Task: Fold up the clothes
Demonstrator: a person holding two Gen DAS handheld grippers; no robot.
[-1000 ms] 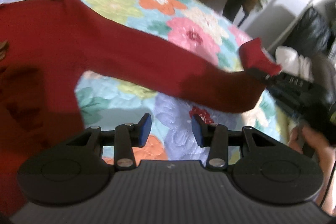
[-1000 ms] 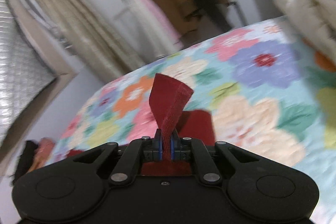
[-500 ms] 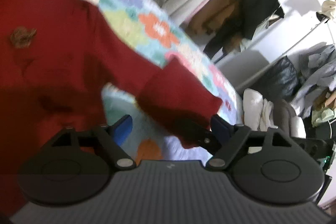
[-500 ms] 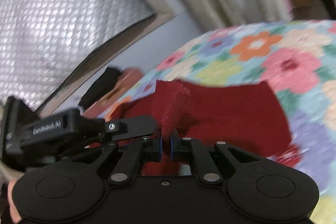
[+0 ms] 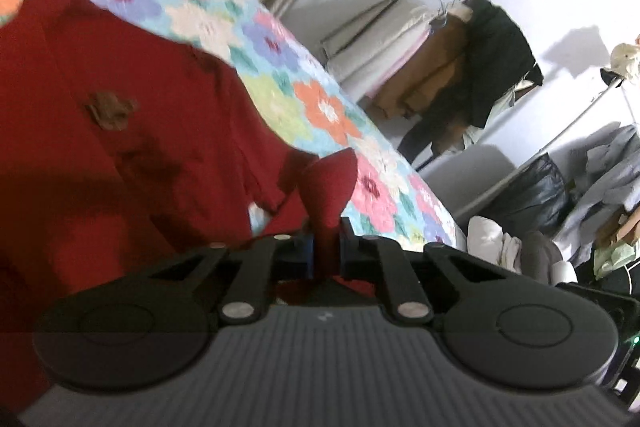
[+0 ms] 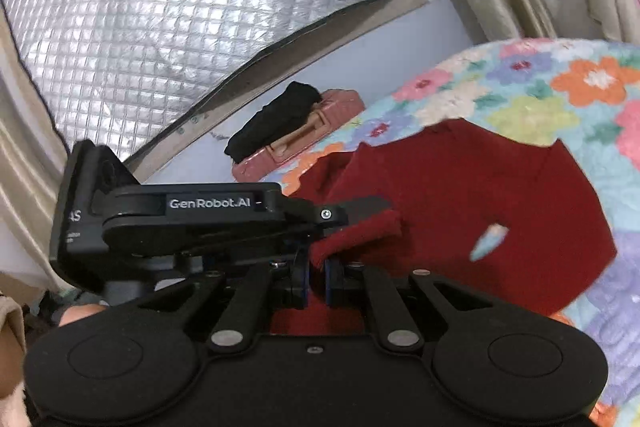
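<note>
A dark red sweater [image 5: 120,131] lies spread on a floral quilt [image 5: 280,95]. It also shows in the right wrist view [image 6: 472,195]. My left gripper [image 5: 325,251] is shut on the red sleeve cuff [image 5: 330,187], which sticks up between its pads. My right gripper [image 6: 316,277] is shut on the same sleeve end [image 6: 356,235], just above the sweater body. In the right wrist view the left gripper's black body [image 6: 192,219] sits right beside and over my right fingers, touching the cuff.
A pink suitcase [image 6: 304,139] with a black cloth on it stands by the bed's far side, under a silver-covered window [image 6: 180,7]. A clothes rack [image 5: 472,67] with hanging coats, a black bag [image 5: 536,191] and piled clothes stand beyond the bed's edge.
My right gripper carried the sleeve across over the sweater body. My left gripper, open before, has closed on the sleeve cuff beside the right gripper.
</note>
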